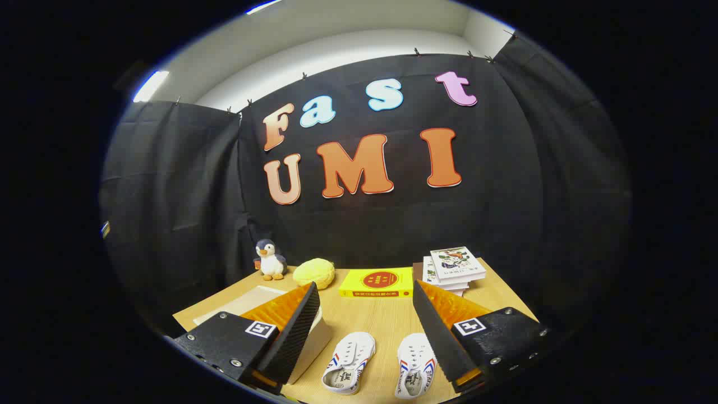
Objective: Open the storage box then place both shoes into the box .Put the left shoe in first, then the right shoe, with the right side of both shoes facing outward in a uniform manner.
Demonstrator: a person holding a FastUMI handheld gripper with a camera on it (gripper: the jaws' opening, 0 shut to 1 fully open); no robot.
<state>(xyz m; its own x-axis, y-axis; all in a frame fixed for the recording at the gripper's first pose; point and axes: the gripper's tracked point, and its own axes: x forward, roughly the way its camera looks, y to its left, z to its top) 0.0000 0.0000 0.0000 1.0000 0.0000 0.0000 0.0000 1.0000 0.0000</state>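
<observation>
Light wooden table (pixel 387 320). Pale flat storage box (pixel 252 303) lies behind the left finger, lid on. Gripper (pixel 364 292) spread wide, grasping nothing. 2 white canvas shoes with red-blue stripes, left one (pixel 348 362) and right one (pixel 415 365), lie between the fingers. Yellow hardcover book (pixel 377 282) beyond them.

Gripper (pixel 364 292) spread wide above the table (pixel 381 325).
Two shoes (pixel 349 362) lie low centre between its fingers, untouched.
</observation>
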